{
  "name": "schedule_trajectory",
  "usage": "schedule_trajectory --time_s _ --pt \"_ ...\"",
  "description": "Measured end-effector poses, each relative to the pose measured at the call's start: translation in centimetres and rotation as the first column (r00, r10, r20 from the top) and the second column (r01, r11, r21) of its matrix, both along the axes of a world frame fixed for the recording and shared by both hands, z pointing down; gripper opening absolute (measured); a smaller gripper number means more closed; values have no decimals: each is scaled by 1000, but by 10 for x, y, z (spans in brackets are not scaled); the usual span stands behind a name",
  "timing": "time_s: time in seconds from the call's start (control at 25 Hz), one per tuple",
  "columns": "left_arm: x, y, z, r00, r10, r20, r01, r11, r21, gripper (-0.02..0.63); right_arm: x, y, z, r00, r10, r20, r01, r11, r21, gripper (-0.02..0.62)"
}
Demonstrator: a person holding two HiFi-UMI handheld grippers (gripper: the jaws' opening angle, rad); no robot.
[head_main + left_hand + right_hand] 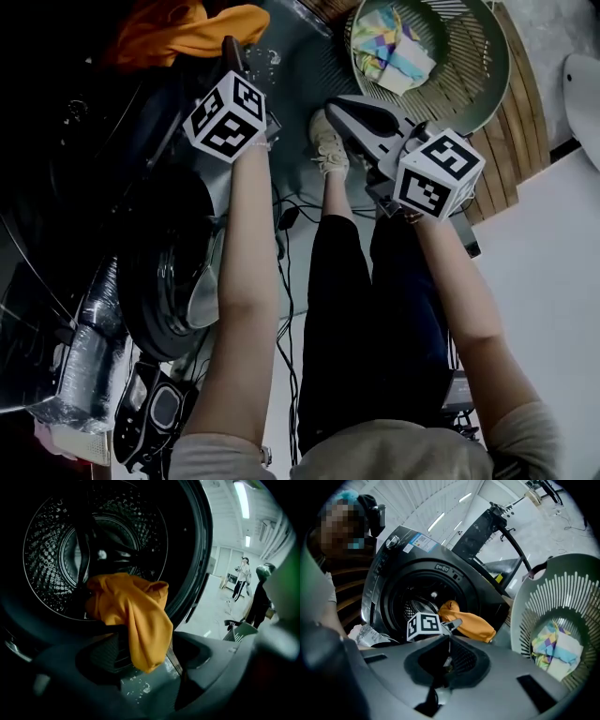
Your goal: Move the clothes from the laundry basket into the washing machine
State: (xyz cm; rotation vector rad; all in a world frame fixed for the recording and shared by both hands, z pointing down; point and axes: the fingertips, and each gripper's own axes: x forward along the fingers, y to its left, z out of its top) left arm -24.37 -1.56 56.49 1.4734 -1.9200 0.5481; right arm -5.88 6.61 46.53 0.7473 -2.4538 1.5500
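Left gripper view is looking straight into the dark perforated steel drum (51,550) of the black front-loading washing machine (393,569). The orange fabric garment (136,616) is lying across the lower lip of the round door opening (199,559). One bunched end is resting inside the drum, while the other is drooping out over the lip as a folded tail.

The left hand-held gripper (150,654) is standing released, its jaws spread wide. The tail is hanging down in the gap between them, but neither pad is pressing on it, so the garment is carrying its own weight on the lip.

As I judge it, the coming move is turning on this relation. The garment's long axis is running from the drum outward and down toward the left hand-held gripper, which is directly in front of it and very close. A push along that axis would be sending the tail inward.

The right hand-held gripper (448,652) is hovering farther back, clenched with nothing between its jaws, so the left hand is clearly the nearer one to the garment. In the head view, the right one is sitting closer to the pale green slatted plastic laundry basket (487,56). The basket is holding a crumpled pastel multicoloured cloth (394,52). That cloth is lying ahead and to the right of the right hand-held gripper, well apart from the left one. The right hand therefore looks better placed for fetching it, and the task appears only partway along.
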Motion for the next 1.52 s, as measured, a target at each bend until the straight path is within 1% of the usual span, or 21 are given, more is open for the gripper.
schedule_trajectory --time_s 0.12,0.2,0.24,0.28,0.32,0.36,0.4,0.44,0.52,0.56,0.72,0.84,0.88,0.96,1.0,1.08,1.12,1.2,1.28,1.36,1.52 --pt "-8 -6 20 999 -13 37 15 999 -44 342 3 4 5 1000 0 5 0 1000 -13 14" --pt "-12 -16 25 998 1 65 3 998 -58 341 8 3 8 1000 1 -1 -1 1000 -13 14" --pt "-14 -21 26 996 13 83 -8 998 -65 321 10 3 10 1000 4 -7 -4 1000 -12 14" --pt "-16 -24 24 995 28 99 -21 997 -71 216 11 4 11 1000 7 -12 -8 1000 -12 14" --pt "-16 -26 20 993 44 111 -36 997 -72 165 12 5 12 1000 10 -15 -10 1000 -14 14" --pt "-16 -28 13 991 55 119 -48 997 -60 133 12 6 12 1000 12 -16 -12 1000 -16 14" --pt "-16 -31 3 990 58 129 -54 998 -30 73 13 6 12 1000 14 -15 -14 1000 -17 14" --pt "-18 -35 -9 988 54 142 -56 998 13 60 13 6 12 1000 16 -13 -16 1000 -18 14" --pt "-29 -45 -36 983 40 177 -58 993 99 58 11 7 9 1000 15 -9 -15 1000 -17 14" --pt "-37 -51 -46 981 31 193 -57 990 129 58 9 7 7 1000 11 -6 -11 1000 -16 14" --pt "-76 -76 -71 969 -41 245 -10 979 205 58 4 6 6 1000 6 -2 -6 1000 -7 14" --pt "-89 -87 -82 966 -67 250 4 970 243 58 1 8 9 1000 7 1 -7 1000 -13 14" --pt "-89 -89 -79 968 -65 242 5 970 243 58 0 9 10 1000 3 2 -3 1000 -16 14" --pt "-89 -90 -66 975 -77 208 31 976 215 63 -2 11 13 1000 -4 2 4 1000 -21 14" --pt "-89 -88 -57 979 -91 180 56 980 193 87 -2 13 14 1000 -6 2 6 1000 -25 14" --pt "-88 -83 -48 985 -117 127 95 982 166 184 -3 15 15 1000 -5 3 5 1000 -29 14" --pt "-87 -81 -48 986 -123 111 104 981 166 214 -3 15 15 1000 -4 4 4 1000 -30 14" --pt "-82 -73 -53 987 -126 95 107 978 181 240 -3 16 13 1000 -7 4 8 999 -31 14" --pt "-74 -61 -58 989 -115 90 97 977 188 249 -3 16 12 1000 -6 3 6 999 -33 14" --pt "-60 -48 -57 993 -91 81 75 981 176 253 -3 14 9 1000 -1 6 1 1000 -23 14" --pt "-21 -25 -27 999 8 52 -12 997 78 255 -3 7 4 1000 -1 4 1 1000 -13 14"
